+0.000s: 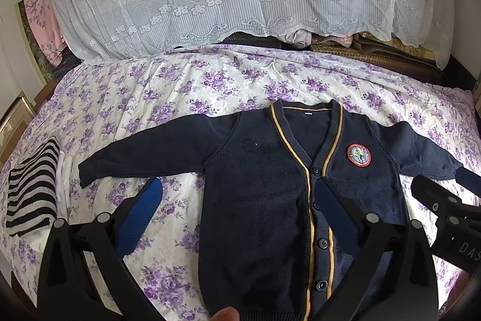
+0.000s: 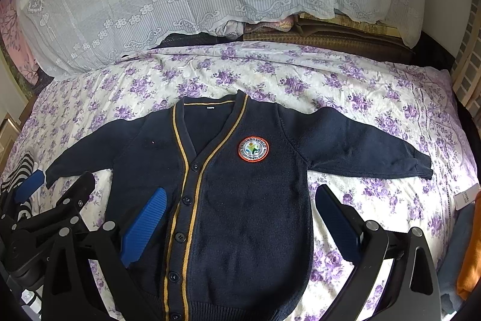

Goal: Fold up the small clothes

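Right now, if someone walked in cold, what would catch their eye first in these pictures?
The navy cardigan dominates: it lies flat, buttoned and sleeves spread, on the purple-flowered bedsheet, with a round red-rimmed badge on its chest. Next come the blue pads of the open left tool and right tool hovering over its lower half. A black-and-white striped garment sits folded at the sheet's left edge.

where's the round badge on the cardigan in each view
Left wrist view: the round badge sits right of centre, on the cardigan panel just right of the yellow trim.
Right wrist view: the round badge sits near the middle, slightly above centre, again right of the trim.
Shared landmark: the white neck label inside the collar, up and left of the badge in both.
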The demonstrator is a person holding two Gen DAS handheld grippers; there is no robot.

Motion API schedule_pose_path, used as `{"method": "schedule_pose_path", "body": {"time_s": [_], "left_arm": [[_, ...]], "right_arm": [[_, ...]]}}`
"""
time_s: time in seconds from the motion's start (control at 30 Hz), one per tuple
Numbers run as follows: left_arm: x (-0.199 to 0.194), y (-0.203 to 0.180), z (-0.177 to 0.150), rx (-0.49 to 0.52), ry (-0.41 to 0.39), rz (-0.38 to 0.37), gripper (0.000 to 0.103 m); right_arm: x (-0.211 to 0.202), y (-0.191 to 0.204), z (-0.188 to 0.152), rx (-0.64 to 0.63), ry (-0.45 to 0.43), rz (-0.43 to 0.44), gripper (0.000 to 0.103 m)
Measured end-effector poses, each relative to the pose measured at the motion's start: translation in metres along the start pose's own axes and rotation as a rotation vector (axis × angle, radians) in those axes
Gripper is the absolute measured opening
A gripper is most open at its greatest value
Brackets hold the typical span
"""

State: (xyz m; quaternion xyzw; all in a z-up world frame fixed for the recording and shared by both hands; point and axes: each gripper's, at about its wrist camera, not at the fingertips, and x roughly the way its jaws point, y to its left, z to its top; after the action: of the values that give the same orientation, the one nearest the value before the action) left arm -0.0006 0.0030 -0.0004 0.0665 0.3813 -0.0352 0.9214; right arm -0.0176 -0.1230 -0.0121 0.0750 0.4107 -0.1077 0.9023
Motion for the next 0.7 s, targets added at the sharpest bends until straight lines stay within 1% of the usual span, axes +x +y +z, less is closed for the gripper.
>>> {"method": "schedule_pose_path", "body": {"time_s": [0.7], "left_arm": [[0.0003,0.0017,0.0003,-0.003,0.003,-0.003,0.099]], "right_arm": [[0.0006,0.0059,-0.0020,0.004,0.003,0.002,0.100]]}}
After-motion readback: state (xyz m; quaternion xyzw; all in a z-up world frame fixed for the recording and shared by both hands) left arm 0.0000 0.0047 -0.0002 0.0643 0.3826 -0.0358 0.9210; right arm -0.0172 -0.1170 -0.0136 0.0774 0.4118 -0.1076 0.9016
